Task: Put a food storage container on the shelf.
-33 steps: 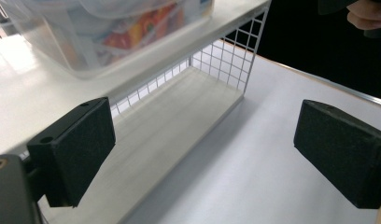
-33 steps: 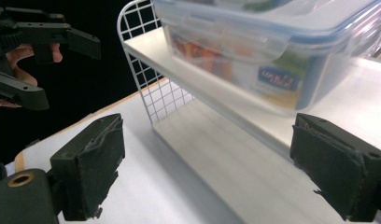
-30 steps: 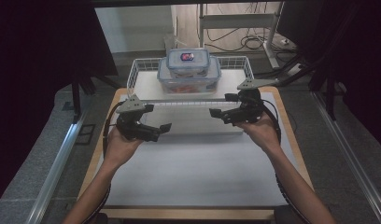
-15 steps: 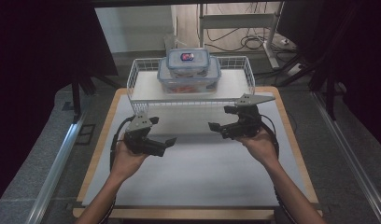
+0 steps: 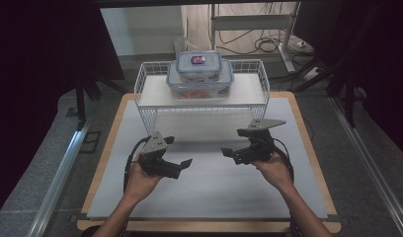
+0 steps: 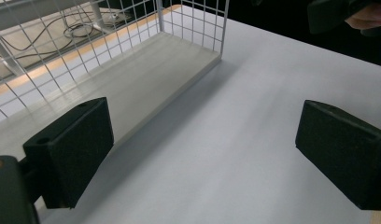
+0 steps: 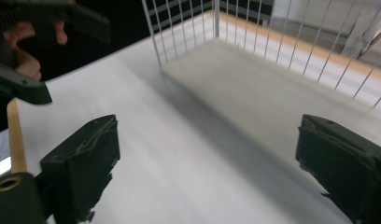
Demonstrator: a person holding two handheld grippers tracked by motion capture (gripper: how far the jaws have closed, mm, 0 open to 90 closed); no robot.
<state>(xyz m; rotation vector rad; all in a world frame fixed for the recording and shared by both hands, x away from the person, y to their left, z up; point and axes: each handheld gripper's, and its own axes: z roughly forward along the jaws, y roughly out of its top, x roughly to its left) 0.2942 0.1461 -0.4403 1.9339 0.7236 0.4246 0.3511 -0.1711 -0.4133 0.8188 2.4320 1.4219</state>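
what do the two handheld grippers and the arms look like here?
Both the left gripper and the right gripper are black, each topped by a grey three-cornered plate, with a black cable looping back past the wrist. Their jaws end in blocky black pads; the right gripper's pads look scuffed. Forearms are bare, no sleeves or gloves.

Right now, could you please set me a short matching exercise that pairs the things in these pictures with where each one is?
Things:
1. small container
2. large container
3. left gripper
4. right gripper

Places:
A. on the wire rack's shelf
B. above the table's right half, jaws open
C. on top of another container
D. above the table's left half, jaws open

Pairs: 1-C, 2-A, 3-D, 4-B
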